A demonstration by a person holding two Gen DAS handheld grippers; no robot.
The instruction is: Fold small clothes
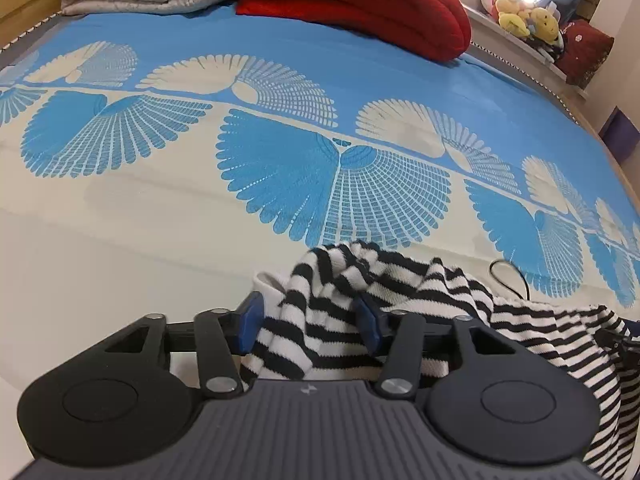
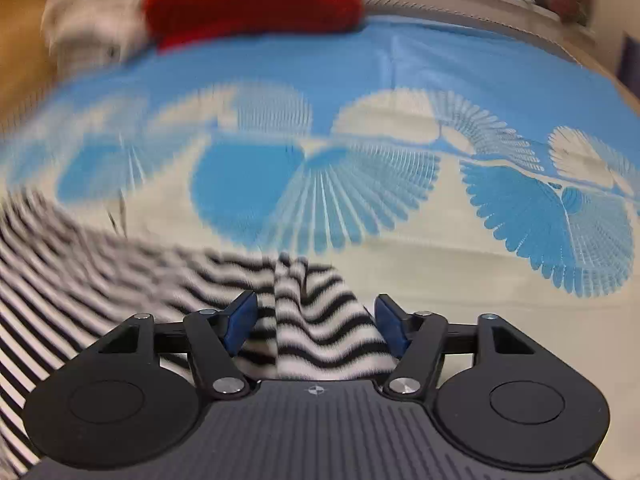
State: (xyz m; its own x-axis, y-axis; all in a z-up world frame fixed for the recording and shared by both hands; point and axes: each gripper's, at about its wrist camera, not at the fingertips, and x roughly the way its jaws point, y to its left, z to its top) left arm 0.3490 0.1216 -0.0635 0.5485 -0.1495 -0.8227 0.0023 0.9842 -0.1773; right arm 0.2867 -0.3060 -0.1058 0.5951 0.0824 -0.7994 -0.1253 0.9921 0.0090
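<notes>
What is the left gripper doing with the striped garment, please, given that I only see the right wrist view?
Observer: The left gripper has the striped garment bunched between its pads, touching both. It looks gripped.
Operator: Is anything lying near the cloth?
Observer: Yes, a thin black cord loops on the bedsheet just past the garment's far edge.
Operator: My background is blurred. What is up there?
Observer: Yellow plush toys sit on the ledge beside the red quilt.
</notes>
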